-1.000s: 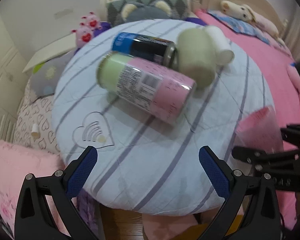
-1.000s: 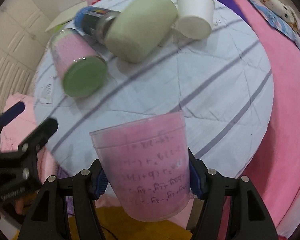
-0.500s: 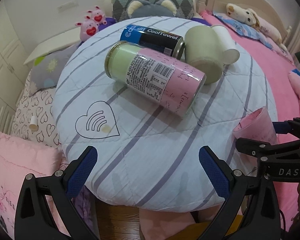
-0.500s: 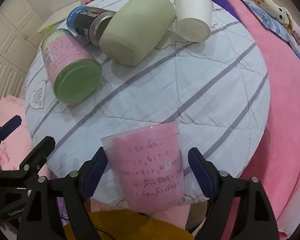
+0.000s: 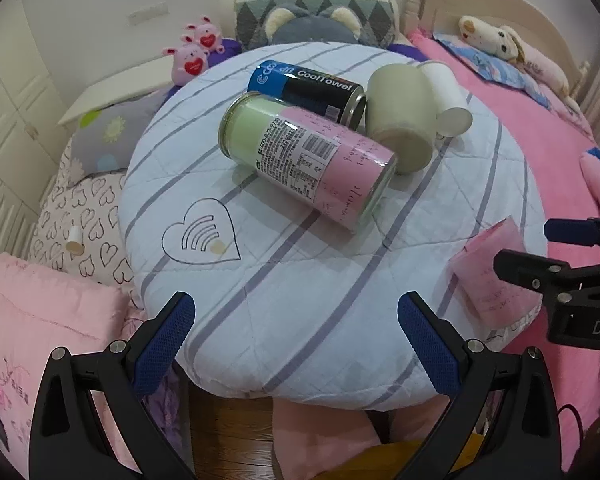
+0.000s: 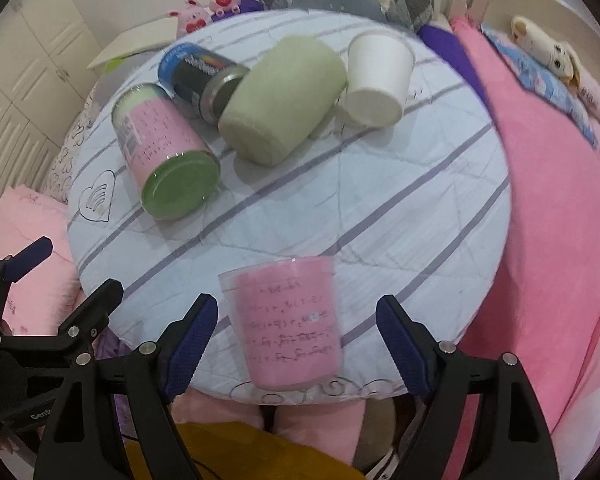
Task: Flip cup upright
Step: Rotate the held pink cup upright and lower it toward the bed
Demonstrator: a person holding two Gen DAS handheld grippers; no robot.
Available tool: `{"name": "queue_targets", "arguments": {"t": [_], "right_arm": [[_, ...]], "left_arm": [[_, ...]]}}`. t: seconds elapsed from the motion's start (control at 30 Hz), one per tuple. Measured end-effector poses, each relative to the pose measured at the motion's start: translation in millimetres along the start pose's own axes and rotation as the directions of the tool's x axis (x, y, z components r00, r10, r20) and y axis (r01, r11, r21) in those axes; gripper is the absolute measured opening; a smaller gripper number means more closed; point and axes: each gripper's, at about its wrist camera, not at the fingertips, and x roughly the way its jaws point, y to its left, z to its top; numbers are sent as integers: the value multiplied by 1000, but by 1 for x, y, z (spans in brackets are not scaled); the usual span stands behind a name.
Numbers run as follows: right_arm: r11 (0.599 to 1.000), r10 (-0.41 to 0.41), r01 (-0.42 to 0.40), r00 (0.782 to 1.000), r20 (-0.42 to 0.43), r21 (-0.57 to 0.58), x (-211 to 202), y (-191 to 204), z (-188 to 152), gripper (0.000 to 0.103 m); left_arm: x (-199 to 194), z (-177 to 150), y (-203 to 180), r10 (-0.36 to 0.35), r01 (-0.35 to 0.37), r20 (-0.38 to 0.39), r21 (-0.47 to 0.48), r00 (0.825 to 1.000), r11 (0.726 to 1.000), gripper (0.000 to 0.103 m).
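**Pink cup stands free between the open right tongs**

The pink cup (image 6: pixel 286 326) stands upright, mouth up, near the front edge of the round striped table (image 6: pixel 380 200). It looks like thin clear plastic with a pink lining, so I judge it is very light, a little slippery, and easy to tip or to crush. A gentle hold on the middle of its side wall seems the safest.

The right tongs (image 6: pixel 296 344) are wide open and hold nothing. The cup is between the two fingers, with a gap on each side, a bit closer to the left finger.

The left tongs (image 5: pixel 296 344) are also wide open and empty, over the front of the table. In the left view, the cup is far to the right of them.

The cans lying further back on the table are well apart from the cup.
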Motion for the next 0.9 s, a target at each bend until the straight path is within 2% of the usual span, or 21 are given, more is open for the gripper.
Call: {"name": "queue_targets", "arguments": {"t": [0.23, 0.3, 0.47, 0.6, 0.7, 0.9], "right_arm": [[998, 37, -36, 999, 28, -46, -4, -12, -6, 83], [998, 48, -47, 998, 29, -50, -3, -22, -7, 83], [994, 104, -101, 993, 60, -47, -10, -50, -10, 83], [994, 97, -91, 991, 94, -62, -8, -70, -12, 83], [987, 152, -146, 984, 94, -63, -2, -84, -13, 83], [981, 189, -183, 975, 114, -68, 9, -102, -11, 83]], "left_arm": [[-6, -9, -8, -35, 34, -11, -104, 999, 994, 102], [-5, -11, -9, -37, 32, -26, -154, 999, 988, 102], [-4, -14, -24, -26, 16, -49, -208, 998, 978, 102], [-6, -13, -40, -61, 46, -56, -240, 997, 970, 102], [-8, -11, -56, -77, 60, -56, -258, 995, 964, 102], [-8, 0, -86, -95, 76, -65, -248, 993, 966, 102]]}}
